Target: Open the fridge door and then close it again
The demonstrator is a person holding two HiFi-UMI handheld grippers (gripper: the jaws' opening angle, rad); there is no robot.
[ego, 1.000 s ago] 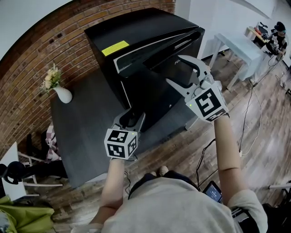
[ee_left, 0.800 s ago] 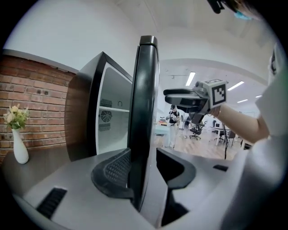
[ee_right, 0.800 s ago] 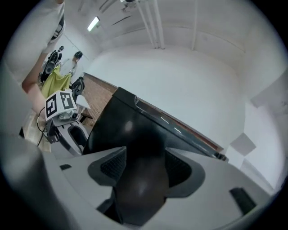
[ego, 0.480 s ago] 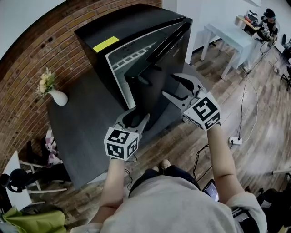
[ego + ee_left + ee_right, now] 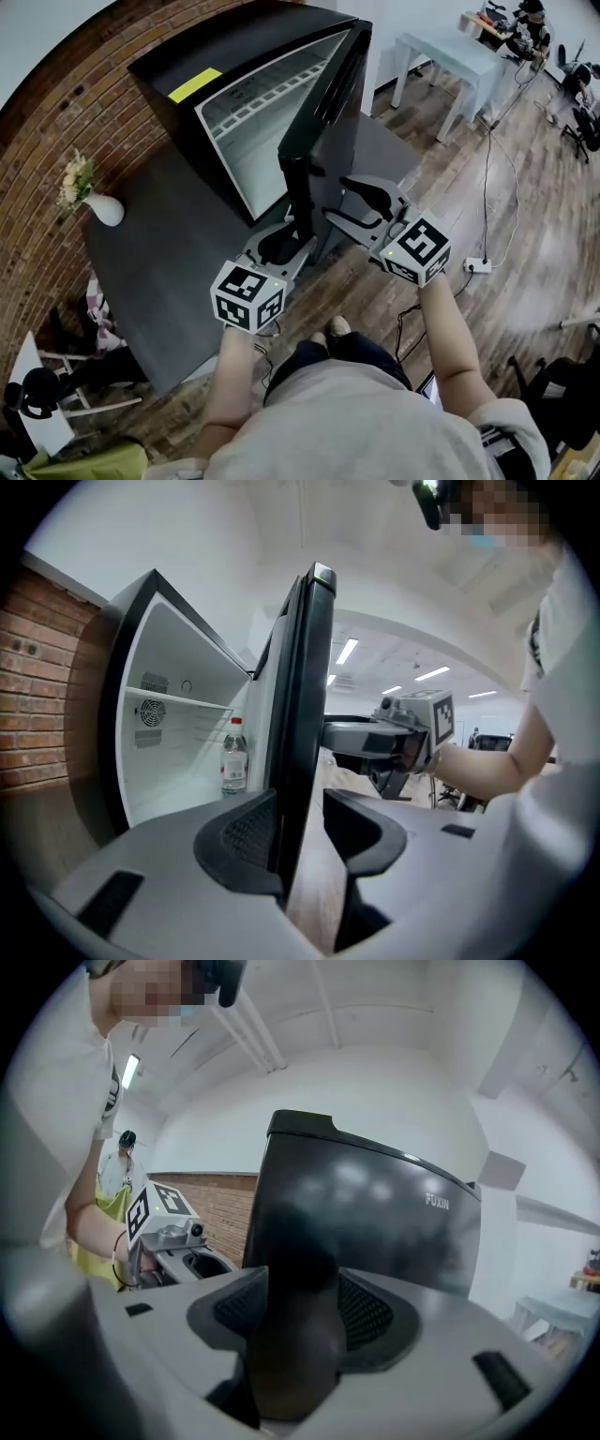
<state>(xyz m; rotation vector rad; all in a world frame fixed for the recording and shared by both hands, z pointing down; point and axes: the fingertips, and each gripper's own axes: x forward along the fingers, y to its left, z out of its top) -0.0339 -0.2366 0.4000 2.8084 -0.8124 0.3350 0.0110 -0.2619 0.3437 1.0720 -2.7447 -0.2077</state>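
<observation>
The black fridge (image 5: 234, 84) stands on a dark platform with its door (image 5: 323, 103) swung wide open. A water bottle (image 5: 234, 757) stands inside the white interior. My left gripper (image 5: 281, 246) straddles the door's free edge (image 5: 300, 714). Its jaws have just been closing; the left pad lies against the door's inner side and a gap shows at the right pad. My right gripper (image 5: 352, 202) is at the door's outer face. Its jaws have also just been closing, and their pads sit against a dark handle (image 5: 291, 1335) that fills the gap between them.
A white vase with flowers (image 5: 94, 202) stands on the dark platform (image 5: 159, 253) beside the brick wall. To the right are a white table (image 5: 450, 56) and a cable with a power strip (image 5: 473, 267) on the wood floor. A person sits far back.
The fridge door has swung from barely ajar to wide open. Both grippers came back toward me with it, the right one lower and rolled over.
</observation>
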